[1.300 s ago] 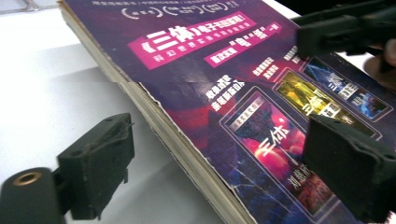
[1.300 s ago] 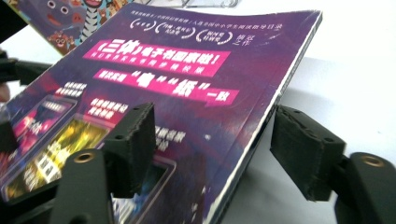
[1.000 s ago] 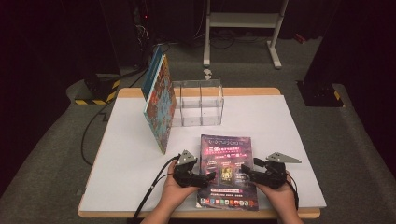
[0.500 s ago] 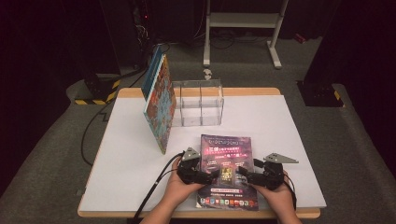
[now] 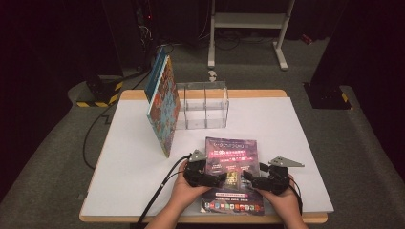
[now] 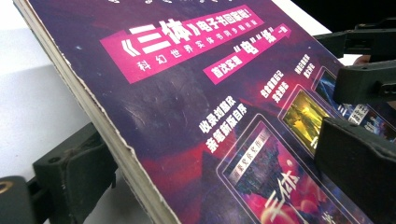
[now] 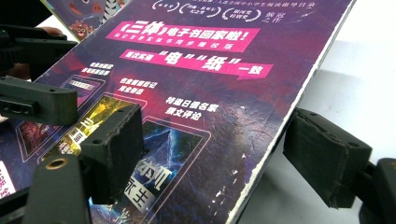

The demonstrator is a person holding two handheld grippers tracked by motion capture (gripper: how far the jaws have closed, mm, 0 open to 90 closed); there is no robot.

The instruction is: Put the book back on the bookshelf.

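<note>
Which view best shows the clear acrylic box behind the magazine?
The high view: the clear box stands whole beyond the magazine, beside the leaning books. Both gripper views show close-ups of the magazine cover between the tongs' jaws, nothing of the box.

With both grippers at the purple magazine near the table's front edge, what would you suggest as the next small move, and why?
Probably close the right gripper on the purple magazine. Its jaws have just been opening and now straddle the magazine's right edge, one above the cover and one below, with a gap showing. The left gripper straddles the opposite edge. A firm hold on both sides seems needed before lifting it toward the clear organizer.
</note>
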